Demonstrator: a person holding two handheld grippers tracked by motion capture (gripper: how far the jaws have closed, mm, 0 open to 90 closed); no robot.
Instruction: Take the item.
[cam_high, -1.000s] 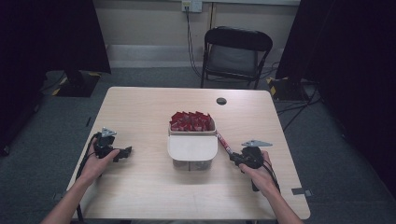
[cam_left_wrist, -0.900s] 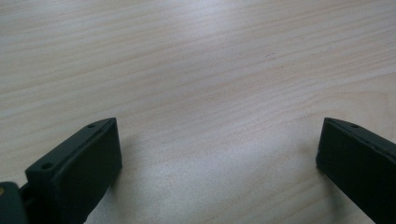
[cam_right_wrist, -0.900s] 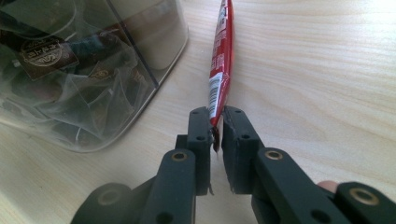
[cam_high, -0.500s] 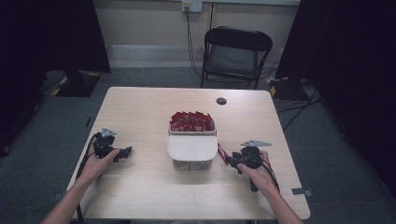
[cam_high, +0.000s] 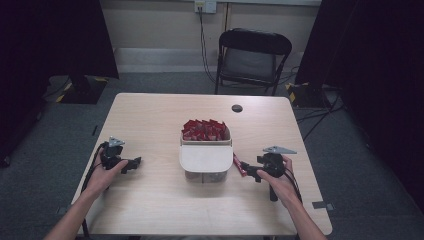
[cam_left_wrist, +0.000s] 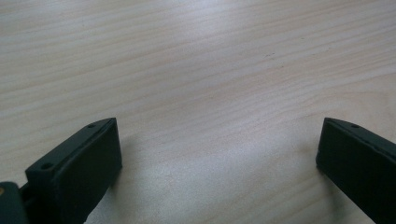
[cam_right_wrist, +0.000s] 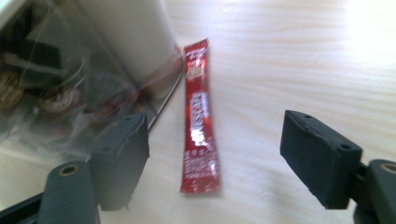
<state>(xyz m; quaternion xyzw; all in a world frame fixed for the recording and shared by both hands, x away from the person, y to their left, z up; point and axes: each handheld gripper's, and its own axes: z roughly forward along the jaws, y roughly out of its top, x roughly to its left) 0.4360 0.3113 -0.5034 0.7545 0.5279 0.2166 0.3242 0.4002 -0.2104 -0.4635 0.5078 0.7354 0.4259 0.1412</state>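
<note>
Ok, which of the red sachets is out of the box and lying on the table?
The single red sachet lying flat beside the box, between the right tongs' open jaws; the other sachets stand packed inside the box.

High view overlooks table (cam_high: 150, 210); gripper views close, downward.

Red sachet (cam_right_wrist: 200, 126): white lettering runs along its length, too blurred to read; no other legible text anywhere.

On the table (cam_high: 150, 115), the container (cam_high: 206, 159) sits at centre, the sachet (cam_high: 238, 164) touching its 3 o'clock side, a chair (cam_high: 252, 55) at 12 o'clock beyond.
</note>
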